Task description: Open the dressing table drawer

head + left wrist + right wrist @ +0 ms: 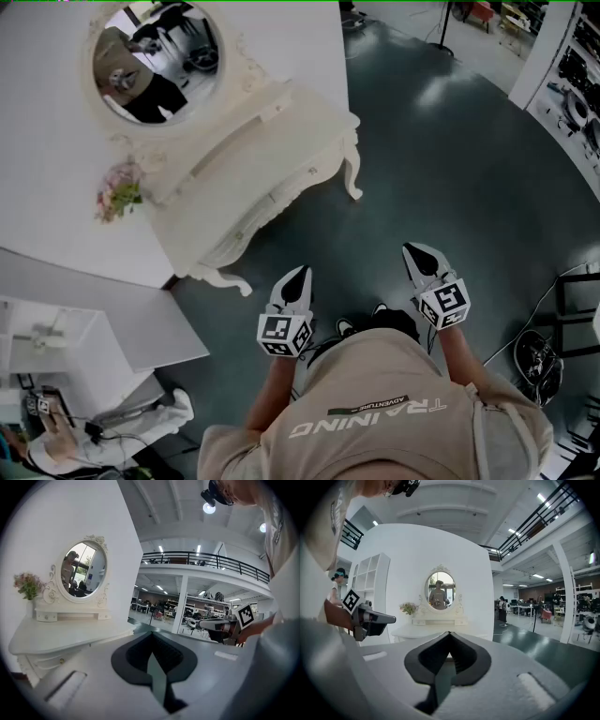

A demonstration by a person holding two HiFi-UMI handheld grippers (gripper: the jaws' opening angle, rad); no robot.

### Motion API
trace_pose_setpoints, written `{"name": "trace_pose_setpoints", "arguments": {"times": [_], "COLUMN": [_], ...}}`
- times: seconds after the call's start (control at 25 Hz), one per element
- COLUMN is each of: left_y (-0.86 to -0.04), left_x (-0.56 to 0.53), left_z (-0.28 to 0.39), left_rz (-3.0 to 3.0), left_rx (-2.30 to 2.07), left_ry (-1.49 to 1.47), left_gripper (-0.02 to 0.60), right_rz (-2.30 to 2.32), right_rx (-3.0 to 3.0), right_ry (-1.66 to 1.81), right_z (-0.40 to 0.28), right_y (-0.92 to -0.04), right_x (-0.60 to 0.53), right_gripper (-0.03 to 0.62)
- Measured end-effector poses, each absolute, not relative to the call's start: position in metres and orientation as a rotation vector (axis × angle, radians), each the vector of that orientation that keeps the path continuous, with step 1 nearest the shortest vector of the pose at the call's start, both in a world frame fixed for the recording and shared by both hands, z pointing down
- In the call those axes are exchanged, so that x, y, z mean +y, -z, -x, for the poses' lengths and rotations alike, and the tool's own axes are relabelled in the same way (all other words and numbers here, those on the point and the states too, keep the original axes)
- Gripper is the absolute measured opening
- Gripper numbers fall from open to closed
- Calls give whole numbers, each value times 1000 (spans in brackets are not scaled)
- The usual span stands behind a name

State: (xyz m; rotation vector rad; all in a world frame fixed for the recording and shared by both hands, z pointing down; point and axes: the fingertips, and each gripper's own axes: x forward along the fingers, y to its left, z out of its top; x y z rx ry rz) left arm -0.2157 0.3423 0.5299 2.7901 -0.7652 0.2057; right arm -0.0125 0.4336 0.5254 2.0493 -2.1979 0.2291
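White dressing table is our reference. Its drawer sits in the front apron under the top and looks shut, with a small knob showing.

We see the left gripper out in front of the table, well apart from the drawer front. Its jaws are pressed together with nothing between them. The right gripper is beside the left and further out from the table, also well clear of it. Its jaws are pressed together too, and empty. Both point toward the table, roughly level.

On the tabletop we have an oval mirror at the back and a bunch of pink flowers at one end. The table backs onto a white wall panel.

A dark grey-green floor runs out in front of the table, glossy with light reflections. A white shelf unit stands beyond the table's flower end. Past the other end we see open workshop space under a railed mezzanine.
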Motion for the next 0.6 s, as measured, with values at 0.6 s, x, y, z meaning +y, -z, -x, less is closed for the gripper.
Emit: {"name": "trace_pose_setpoints", "arguments": {"times": [0.6], "left_y": [-565], "left_x": [336], "left_z": [184], "left_rz": [-2727], "left_rx": [-698], "left_ry": [-291], "left_gripper": [18], "right_rz": [-2032], "right_rx": [-2162], "right_ry": [-275], "right_z": [-3], "right_y": [-547], "right_x": [434], "right_gripper": [3]}}
